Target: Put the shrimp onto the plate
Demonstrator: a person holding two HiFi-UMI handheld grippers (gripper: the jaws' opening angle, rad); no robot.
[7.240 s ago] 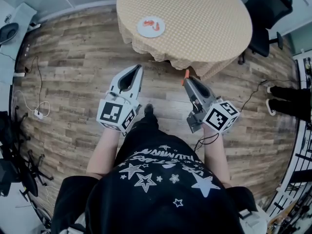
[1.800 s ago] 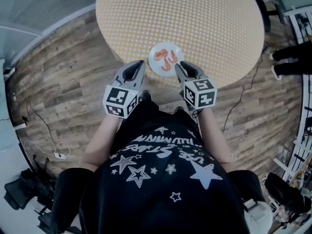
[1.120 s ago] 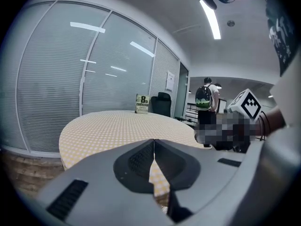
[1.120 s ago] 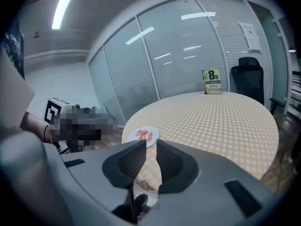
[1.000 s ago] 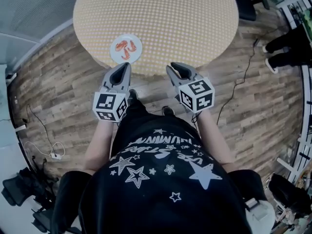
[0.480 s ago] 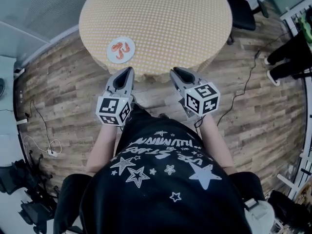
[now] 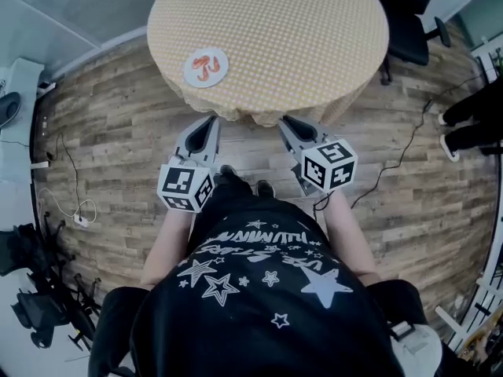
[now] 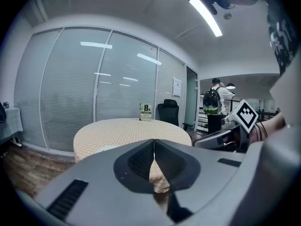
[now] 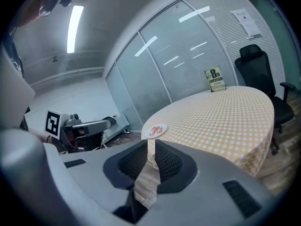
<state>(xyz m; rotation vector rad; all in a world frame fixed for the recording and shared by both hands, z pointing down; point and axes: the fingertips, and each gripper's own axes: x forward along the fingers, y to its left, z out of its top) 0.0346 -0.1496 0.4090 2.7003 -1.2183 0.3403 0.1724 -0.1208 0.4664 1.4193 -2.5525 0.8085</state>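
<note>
Head view, looking steeply down, shows a round worktop (image 7: pixel 299 30) under a yellow checked cloth, with a small white plate (image 7: pixel 195 74) near its edge on the person's left. Orange shrimp (image 7: pixel 207 64) lie on the plate in curled pieces; how many there are cannot be told from here. Both tongs are held off the worktop over the wooden plank floor (image 7: pixel 118 148), tips pointing towards the near hem of the cloth and well apart from the plate. The left tongs (image 7: pixel 212 121) sit lower left of the plate, and the right tongs (image 7: pixel 287 121) are level with them on the other side, each with its marker cube towards the person.

In the left gripper view the two dark ribbed pads meet at their tips with nothing between them, so the left tongs are pressed together and empty. In the right gripper view the pads stand almost together, with only a thin slit between them and nothing in it. Beyond them that view shows the plate with the shrimp on the cloth. A small upright sign card (image 9: pixel 215 79) stands at the far side of the worktop, with a black office chair (image 9: pixel 256 69) beside it
</note>
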